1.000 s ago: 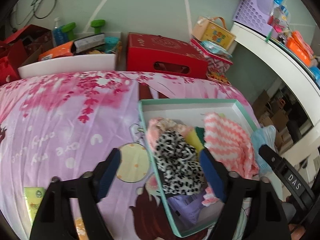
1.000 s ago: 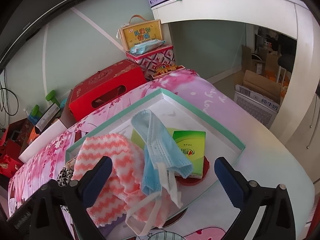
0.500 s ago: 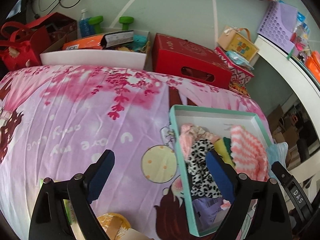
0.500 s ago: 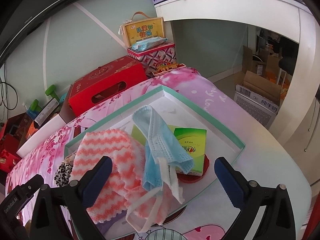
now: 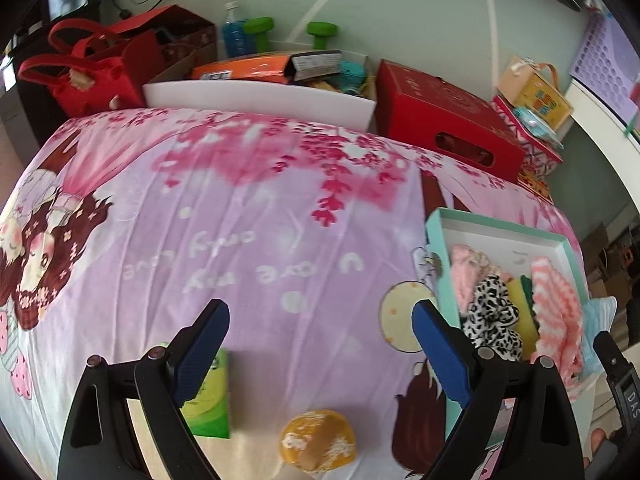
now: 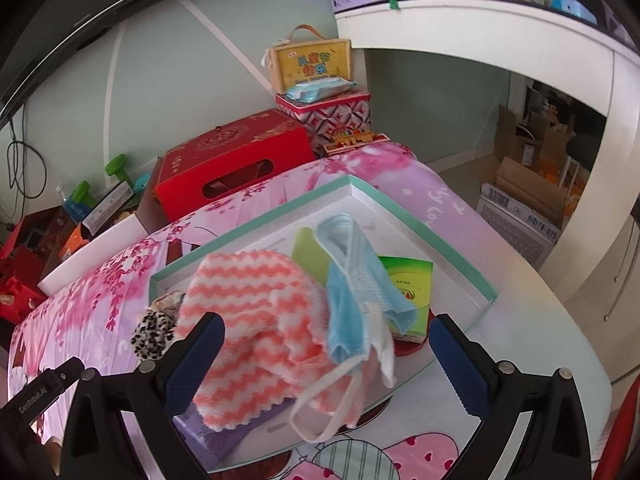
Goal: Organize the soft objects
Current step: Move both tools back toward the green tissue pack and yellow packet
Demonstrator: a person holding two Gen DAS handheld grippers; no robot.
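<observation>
Left wrist: left tongs (image 5: 320, 344) released, empty; right tongs (image 6: 326, 354) released over tray (image 6: 420, 216); mask (image 6: 352, 276) long axis near-to-far.

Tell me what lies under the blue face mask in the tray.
Under the blue face mask: a green packet and the pink-striped cloth. What lies under the cloth is hidden.

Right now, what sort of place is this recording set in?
Probably a lived-in room at home, used for storage: a table under a cartoon cloth, gift boxes and dumbbells along the wall, cardboard cartons under a white shelf.
</observation>
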